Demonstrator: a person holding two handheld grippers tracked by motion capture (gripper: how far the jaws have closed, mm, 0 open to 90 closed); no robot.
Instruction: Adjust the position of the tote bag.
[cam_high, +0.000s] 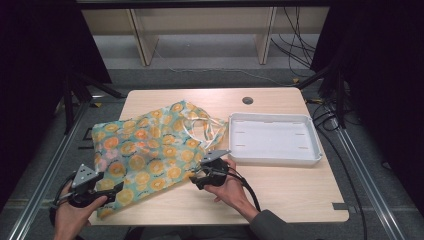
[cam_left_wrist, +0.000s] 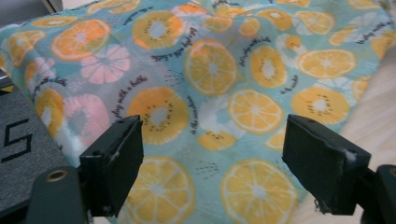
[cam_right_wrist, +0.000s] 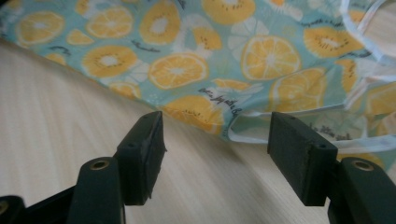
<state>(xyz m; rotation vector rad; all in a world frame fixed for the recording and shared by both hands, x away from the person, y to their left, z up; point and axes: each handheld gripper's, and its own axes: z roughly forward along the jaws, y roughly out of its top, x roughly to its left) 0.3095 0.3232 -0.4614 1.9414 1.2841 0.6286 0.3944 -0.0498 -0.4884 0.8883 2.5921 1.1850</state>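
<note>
A teal cloth bag (cam_high: 145, 150) printed with orange and kiwi slices lies flat on the wooden table (cam_high: 280, 190), its handles (cam_high: 202, 127) spread toward a white tray. My left gripper (cam_high: 112, 192) stands open at the bag's near left corner. In the left gripper view its jaws hover wide apart over the fabric (cam_left_wrist: 210, 112). My right gripper (cam_high: 196, 176) is open at the bag's near right edge. In the right gripper view the bag's hem (cam_right_wrist: 224, 121) lies just beyond the jaws, with bare table between them.
An empty white tray (cam_high: 274, 159) sits on the right half of the table, touching the bag's handles. A round grommet hole (cam_high: 247, 100) is at the table's far edge. Shelving legs and cables stand on the floor beyond.
</note>
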